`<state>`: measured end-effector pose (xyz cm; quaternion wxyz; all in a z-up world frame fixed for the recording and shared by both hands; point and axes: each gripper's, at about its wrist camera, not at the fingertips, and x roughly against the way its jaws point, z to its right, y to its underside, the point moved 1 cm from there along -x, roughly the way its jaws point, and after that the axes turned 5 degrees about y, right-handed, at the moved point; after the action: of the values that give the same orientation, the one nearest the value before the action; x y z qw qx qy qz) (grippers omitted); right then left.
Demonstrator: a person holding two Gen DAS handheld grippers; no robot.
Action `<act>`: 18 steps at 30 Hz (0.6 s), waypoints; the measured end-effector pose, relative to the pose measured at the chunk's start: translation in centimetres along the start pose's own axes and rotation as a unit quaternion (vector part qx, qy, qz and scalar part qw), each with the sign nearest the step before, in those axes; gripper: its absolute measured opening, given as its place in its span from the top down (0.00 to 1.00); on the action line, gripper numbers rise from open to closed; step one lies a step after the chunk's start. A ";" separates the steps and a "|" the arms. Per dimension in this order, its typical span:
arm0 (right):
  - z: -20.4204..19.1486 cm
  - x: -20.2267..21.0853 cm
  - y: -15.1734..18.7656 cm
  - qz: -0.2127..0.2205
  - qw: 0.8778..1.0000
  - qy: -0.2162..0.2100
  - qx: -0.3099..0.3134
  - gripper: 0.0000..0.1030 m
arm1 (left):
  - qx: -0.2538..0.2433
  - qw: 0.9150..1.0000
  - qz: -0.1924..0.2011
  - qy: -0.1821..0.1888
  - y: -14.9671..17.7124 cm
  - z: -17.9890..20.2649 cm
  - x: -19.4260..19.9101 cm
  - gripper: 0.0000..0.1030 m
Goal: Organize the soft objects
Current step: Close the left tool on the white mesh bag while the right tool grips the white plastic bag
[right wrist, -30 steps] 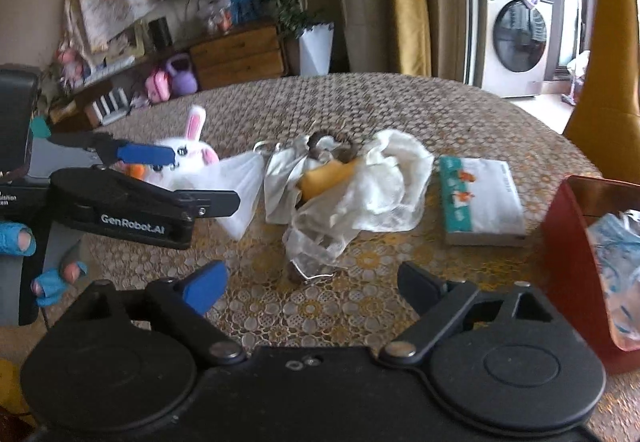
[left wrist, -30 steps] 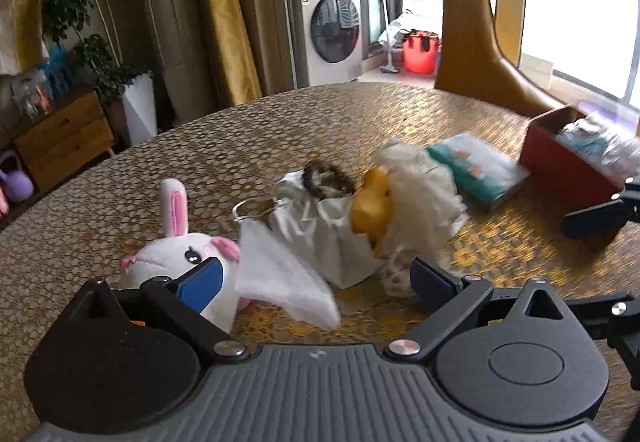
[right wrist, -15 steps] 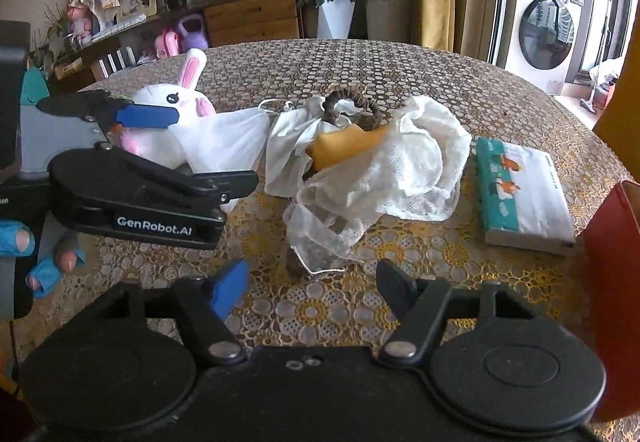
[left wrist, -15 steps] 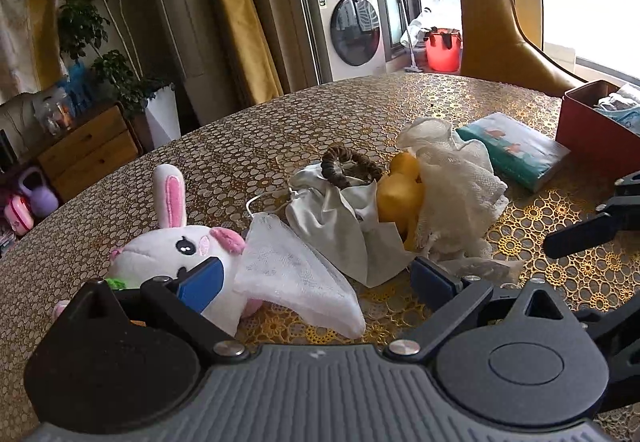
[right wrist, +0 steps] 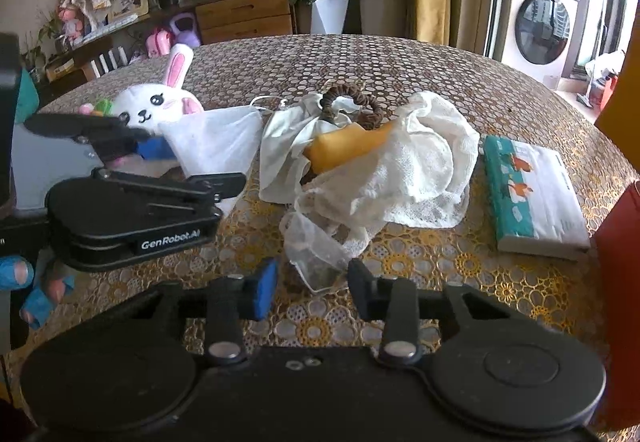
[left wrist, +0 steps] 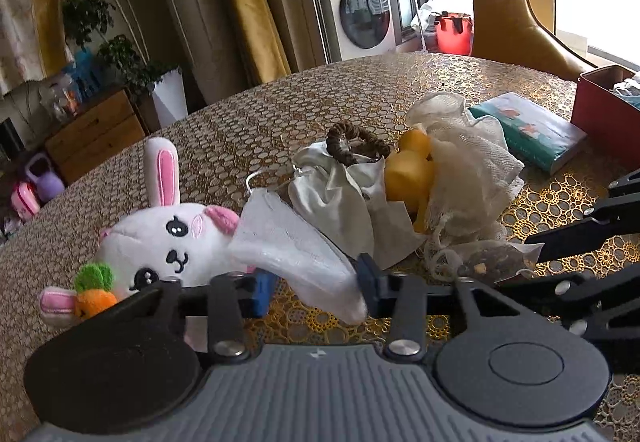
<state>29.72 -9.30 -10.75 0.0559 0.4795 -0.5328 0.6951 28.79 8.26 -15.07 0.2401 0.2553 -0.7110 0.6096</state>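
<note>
Left wrist view: the left gripper [left wrist: 316, 292] has just been closing, and its jaws now stand narrow around the near tip of a white mask [left wrist: 292, 246]. The right finger looks to touch the cloth; the blue left pad [left wrist: 265, 292] still shows a sliver of gap, so I cannot tell if the pinch is firm. The mask's long axis runs from that tip up and left toward the bunny [left wrist: 168, 238], which lies just left of the mask, touching it. Right of the mask is the heap: a grey pouch [left wrist: 340, 201], a brown scrunchie [left wrist: 356, 141], a yellow toy [left wrist: 412, 173] and a net cloth [left wrist: 468, 169]. Further right lie a tissue pack [left wrist: 532, 129] and the red box [left wrist: 600, 101] on the table [left wrist: 280, 109].

Right wrist view: the right gripper [right wrist: 312, 290] has also just been closing. Its jaws are narrow but not pressing; a small mesh sachet [right wrist: 316, 254] lies between and just beyond the fingertips, its long axis running away from the tool toward the net cloth [right wrist: 404, 169]. The mask [right wrist: 216, 141] lies well left of the sachet, at the left gripper [right wrist: 160, 145], which is the nearer tool for it. The red box [right wrist: 620, 242] stands at the right edge, on the right hand's side, so the sachet's likely way to it is short.
</note>
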 end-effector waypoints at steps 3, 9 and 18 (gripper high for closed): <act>0.3 0.1 -0.1 0.003 1.000 0.001 -0.015 0.74 | 0.007 1.000 0.001 0.002 0.0 -0.2 0.1 0.68; 0.5 0.5 0.0 0.008 1.000 0.005 -0.026 0.93 | 0.020 1.000 0.005 0.005 -0.3 -0.6 0.5 0.81; 0.8 2.2 0.0 0.032 0.998 0.006 -0.053 0.99 | 0.021 0.999 0.019 0.014 -1.2 -1.1 2.2 0.88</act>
<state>29.06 -10.91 -9.15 0.0626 0.4544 -0.5836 0.6700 27.98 8.99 -12.57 0.2329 0.2381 -0.6994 0.6324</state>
